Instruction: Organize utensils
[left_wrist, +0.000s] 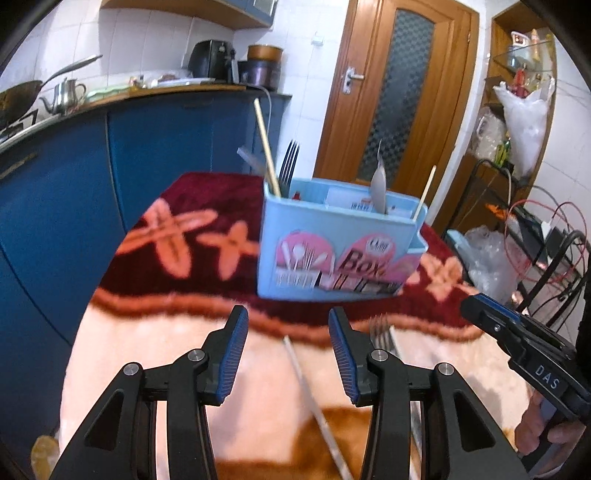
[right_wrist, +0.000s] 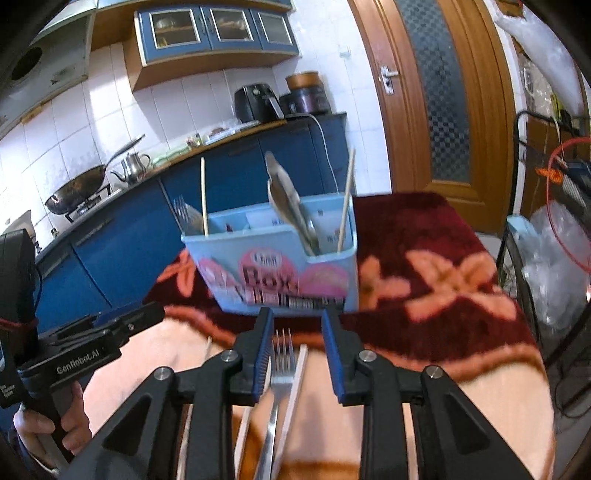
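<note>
Steel fork (right_wrist: 281, 373) lies flat on the blanket's pale near part, tines pointing toward the holder, w/ a pale chopstick (right_wrist: 295, 384) just beside it on its right. Another chopstick (left_wrist: 314, 402) lies nearby in the left view.

Blue utensil box (right_wrist: 273, 266) stands upright further back on the dark red part of the blanket (right_wrist: 443, 229), already holding a fork, spoons & two chopsticks in separate compartments.

Right gripper (right_wrist: 293, 354) hangs over the fork, jaws spread w/ fork and chopstick both between them, nothing pinched. Left gripper (left_wrist: 286, 354) also spread & empty, aimed at the box, the loose chopstick below it.

Step in hand, prob.: picking up the loose fork. Next move needs the right tongs lowered and centred on the handle alone, so the neighbouring chopstick isn't caught too.
</note>
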